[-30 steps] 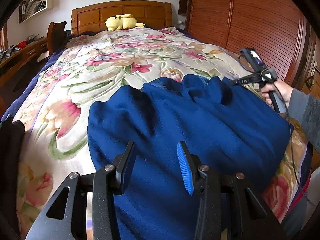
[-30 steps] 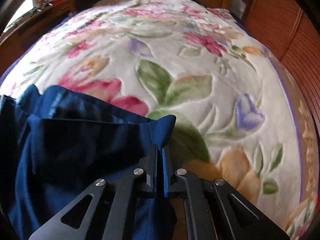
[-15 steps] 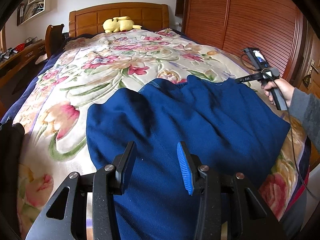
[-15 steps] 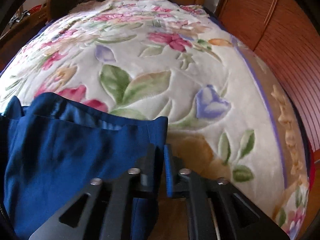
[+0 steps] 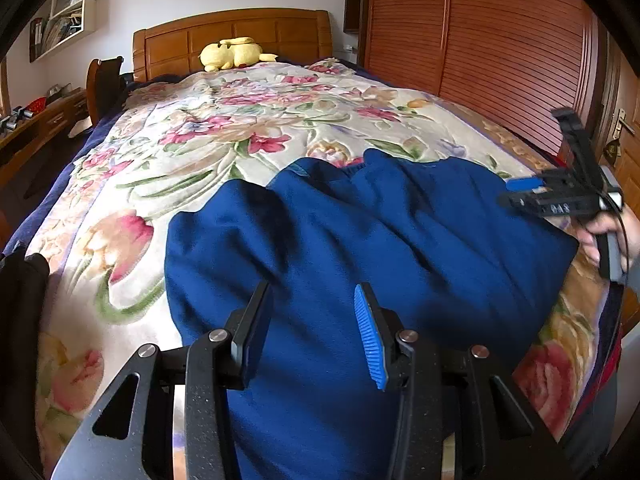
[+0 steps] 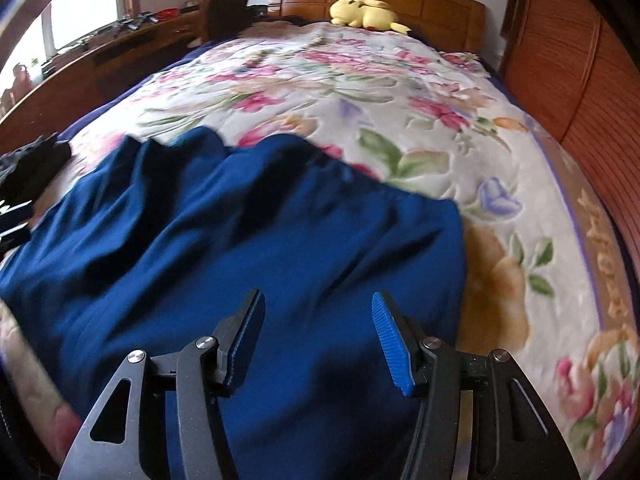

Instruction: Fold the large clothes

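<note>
A large dark blue garment [image 5: 360, 240] lies spread and rumpled on the floral bedspread [image 5: 224, 148]; it also shows in the right wrist view [image 6: 260, 248]. My left gripper [image 5: 312, 320] is open and empty, hovering over the garment's near part. My right gripper [image 6: 318, 332] is open and empty above the garment's right side. In the left wrist view the right gripper [image 5: 520, 192] shows at the garment's right edge, held in a hand.
A yellow plush toy [image 5: 234, 53] lies by the wooden headboard [image 5: 240, 36]. A slatted wooden wardrobe [image 5: 500, 52] runs along the bed's right. A desk [image 6: 100, 52] and chair [image 5: 105, 84] stand left. Dark clothing [image 5: 20, 320] lies at the bed's left edge.
My right gripper was shut on the garment's corner; it has opened, let the cloth drop and pulled back and up. The garment now lies flatter. My left gripper stayed open and still.
</note>
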The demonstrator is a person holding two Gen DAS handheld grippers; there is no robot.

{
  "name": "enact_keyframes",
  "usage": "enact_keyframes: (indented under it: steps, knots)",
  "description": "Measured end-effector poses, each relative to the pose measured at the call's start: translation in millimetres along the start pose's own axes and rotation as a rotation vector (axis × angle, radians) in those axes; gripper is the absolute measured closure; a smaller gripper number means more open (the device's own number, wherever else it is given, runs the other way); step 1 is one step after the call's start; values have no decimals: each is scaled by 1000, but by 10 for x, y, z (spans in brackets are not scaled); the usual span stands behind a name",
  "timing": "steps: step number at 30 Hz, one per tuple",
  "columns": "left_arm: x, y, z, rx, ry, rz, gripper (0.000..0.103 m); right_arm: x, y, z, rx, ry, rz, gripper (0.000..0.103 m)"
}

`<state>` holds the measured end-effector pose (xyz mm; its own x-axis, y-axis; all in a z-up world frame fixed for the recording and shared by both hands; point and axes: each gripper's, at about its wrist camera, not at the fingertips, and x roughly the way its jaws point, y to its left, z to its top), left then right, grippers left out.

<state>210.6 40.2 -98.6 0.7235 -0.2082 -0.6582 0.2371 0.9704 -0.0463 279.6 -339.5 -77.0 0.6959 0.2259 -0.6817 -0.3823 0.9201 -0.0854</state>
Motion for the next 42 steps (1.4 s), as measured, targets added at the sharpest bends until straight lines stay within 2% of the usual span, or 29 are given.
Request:
enact_keyframes:
  steps: [6,13,16,17,21,24,30,36,42]
  knots:
    - [-18,-137,-79,12,4,-9,60,-286,-80,-369,14,3,-50,45]
    - [-76,-312,-317,29,28,-26,60,-553,-256,-815,71,35,-91,46]
    - [-114,-282,-414,0,35,-22,60,-429,-359,-1023,154,102,-44,46]
    - [-133,-243,-457,-20,36,-24,60,-423,-353,-1067,167,96,-31,46]
    - [-198,-125,-566,-71,40,-11,60,-441,-360,-1103,208,60,-15,46]
    - [-229,-77,-608,-92,39,25,60,-426,-310,-1122,182,44,-24,46]
    - [-163,-49,-757,-80,77,91,60,-346,-450,-1279,242,24,48,46]
    - [-129,20,-844,-105,96,100,60,-344,-407,-1289,225,8,19,46]
    - [-174,-18,-831,-89,87,129,60,-341,-417,-1289,236,4,33,46]
